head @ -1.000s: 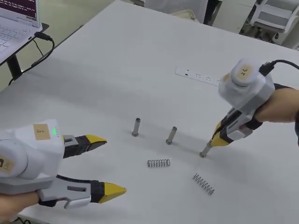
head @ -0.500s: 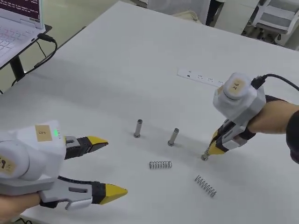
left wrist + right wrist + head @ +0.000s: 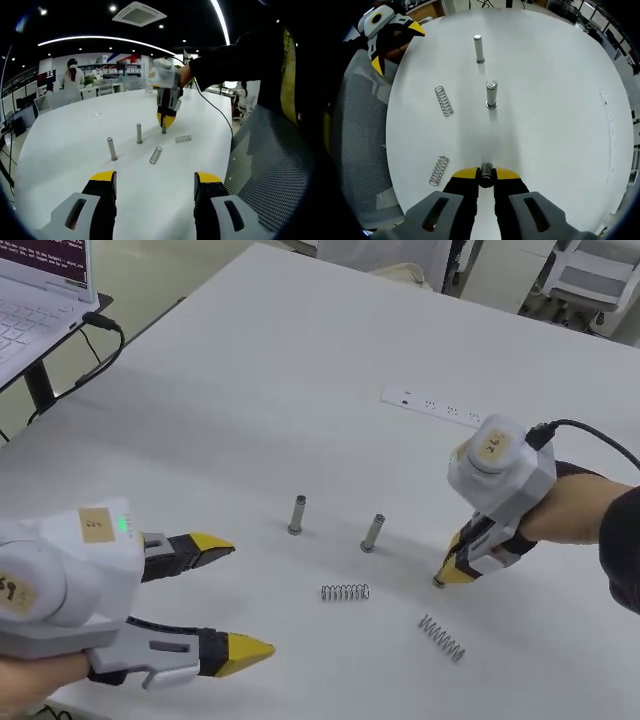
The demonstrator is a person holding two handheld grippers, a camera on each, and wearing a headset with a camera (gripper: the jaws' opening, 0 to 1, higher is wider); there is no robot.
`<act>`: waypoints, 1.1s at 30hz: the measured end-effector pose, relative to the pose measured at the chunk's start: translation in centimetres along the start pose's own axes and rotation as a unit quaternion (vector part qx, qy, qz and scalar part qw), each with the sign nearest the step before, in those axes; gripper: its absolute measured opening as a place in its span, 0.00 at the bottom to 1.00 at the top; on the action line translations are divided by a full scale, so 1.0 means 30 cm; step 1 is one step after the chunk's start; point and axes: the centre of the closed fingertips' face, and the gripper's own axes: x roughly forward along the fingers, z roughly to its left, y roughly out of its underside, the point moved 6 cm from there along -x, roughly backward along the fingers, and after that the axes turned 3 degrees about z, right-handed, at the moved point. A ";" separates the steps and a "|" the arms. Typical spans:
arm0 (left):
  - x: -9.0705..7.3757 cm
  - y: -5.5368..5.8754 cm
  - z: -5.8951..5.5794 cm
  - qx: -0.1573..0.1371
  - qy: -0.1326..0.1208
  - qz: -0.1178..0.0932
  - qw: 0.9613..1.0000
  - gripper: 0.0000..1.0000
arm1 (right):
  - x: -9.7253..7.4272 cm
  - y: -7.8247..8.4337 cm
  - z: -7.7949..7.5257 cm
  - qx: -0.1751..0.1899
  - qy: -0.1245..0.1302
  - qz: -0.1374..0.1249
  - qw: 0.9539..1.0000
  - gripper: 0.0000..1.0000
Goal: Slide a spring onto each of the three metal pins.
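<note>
Table (image 3: 250, 390) space is wide and white, and at the lower left of the head view your left gripper (image 3: 250, 596) hangs with its jaws spread wide around nothing. Right of centre, your right gripper (image 3: 452, 572) has its jaws pinched on a spring (image 3: 486, 175) at the third pin (image 3: 438, 583). Hold it lightly and press straight down along the pin's axis so the coils neither bind nor tip it, releasing only once the spring looks seated. The left pin (image 3: 298, 514) and the middle pin (image 3: 372, 532) stand bare near centre, with one loose spring (image 3: 345, 592) just below them and the other loose spring (image 3: 441, 637) toward the lower right.
</note>
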 end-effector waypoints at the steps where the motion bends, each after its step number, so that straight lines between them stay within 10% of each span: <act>1: 0.000 0.000 0.000 0.000 0.000 0.000 1.000 0.58 | 0.000 0.001 0.000 0.000 0.000 0.000 1.000 0.09; 33: 0.006 -0.013 -0.004 0.004 0.004 -0.002 1.000 0.58 | -0.024 0.047 0.022 0.030 0.012 -0.027 0.999 0.22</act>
